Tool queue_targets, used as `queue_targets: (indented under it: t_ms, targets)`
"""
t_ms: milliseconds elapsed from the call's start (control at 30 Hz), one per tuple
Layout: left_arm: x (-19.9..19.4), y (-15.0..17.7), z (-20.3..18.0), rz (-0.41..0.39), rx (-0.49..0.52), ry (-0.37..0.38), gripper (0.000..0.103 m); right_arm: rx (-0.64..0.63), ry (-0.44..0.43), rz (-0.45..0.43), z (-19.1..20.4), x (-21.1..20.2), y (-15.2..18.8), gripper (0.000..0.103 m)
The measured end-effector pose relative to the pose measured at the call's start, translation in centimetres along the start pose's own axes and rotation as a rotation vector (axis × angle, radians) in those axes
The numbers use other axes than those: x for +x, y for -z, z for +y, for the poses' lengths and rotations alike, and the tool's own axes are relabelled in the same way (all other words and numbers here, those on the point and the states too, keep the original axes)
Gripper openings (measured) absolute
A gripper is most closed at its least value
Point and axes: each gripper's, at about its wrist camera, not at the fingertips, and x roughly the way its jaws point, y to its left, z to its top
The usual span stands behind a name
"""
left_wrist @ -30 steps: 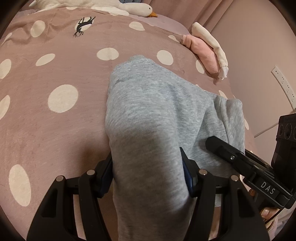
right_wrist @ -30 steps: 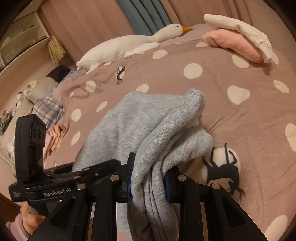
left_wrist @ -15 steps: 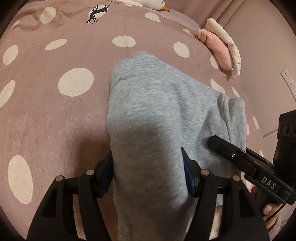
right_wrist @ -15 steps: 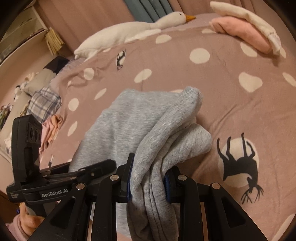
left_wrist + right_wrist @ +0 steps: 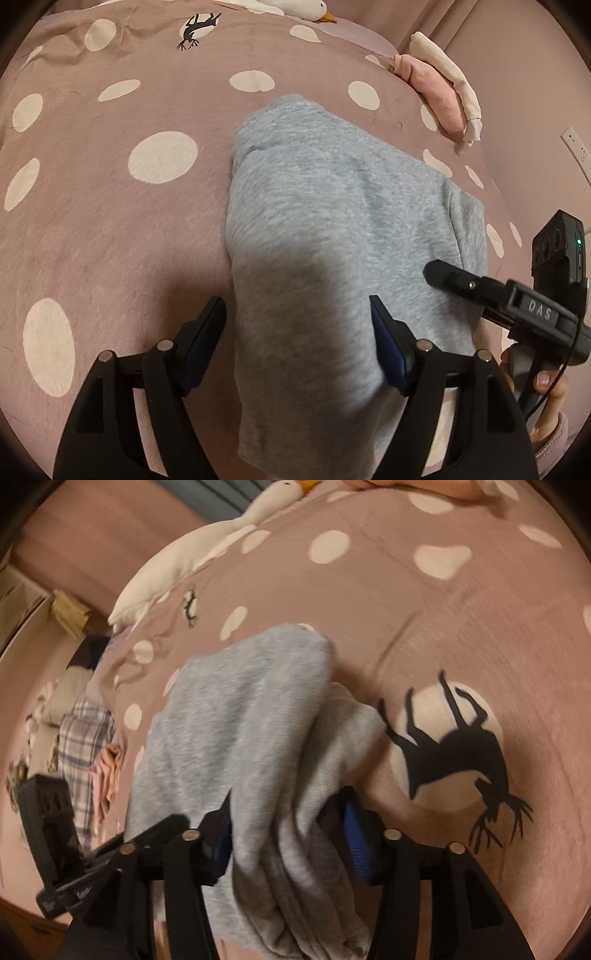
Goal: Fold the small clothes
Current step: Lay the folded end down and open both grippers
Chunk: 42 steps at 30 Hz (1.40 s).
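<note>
A grey knit garment lies folded on the pink spotted bedspread. My left gripper has its jaws spread wide on either side of the garment's near end, a small gap showing on the left side. In the right wrist view the garment is bunched between the blue pads of my right gripper, whose jaws have parted; the cloth still touches both pads. The right gripper also shows at the right of the left wrist view.
A pink and cream folded pile lies at the bed's far right edge. A white goose plush lies along the far side. Plaid and pink clothes sit at the left. A wall socket is on the right.
Both grippers have opened: the left jaws now stand clear of the garment's sides, the right jaws have widened. Both views have tipped down toward the bedspread.
</note>
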Motion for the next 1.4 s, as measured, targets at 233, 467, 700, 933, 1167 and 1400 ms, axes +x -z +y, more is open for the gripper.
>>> queue_targets:
  t_ms: [233, 467, 700, 933, 1167, 1400]
  targets:
    - [-0.7, 1.1, 0.7, -0.005, -0.012, 0.0, 0.083, 0.033, -0.008, -0.012, -0.3, -0.4, 0.5, 0.058]
    - [-1.3, 1.9, 0.5, -0.016, 0.017, -0.031, 0.084, 0.031, -0.003, -0.031, -0.6, -1.4, 1.2, 0.06]
    - [-1.5, 2.2, 0.4, -0.017, 0.02, -0.042, 0.085, 0.04, 0.01, -0.037, -1.0, -1.9, 1.2, 0.063]
    - [-1.6, 2.5, 0.5, -0.019, 0.029, -0.062, 0.086, 0.022, 0.014, -0.071, -0.3, -2.1, 0.2, 0.063]
    - [-1.4, 2.5, 0.6, -0.02, 0.038, -0.07, 0.089, 0.082, 0.03, -0.096, -1.0, -1.1, -1.7, 0.063]
    - [-1.1, 2.6, 0.6, -0.009, 0.032, -0.068, 0.09, 0.107, 0.125, -0.08, -1.7, 0.2, -2.2, 0.063]
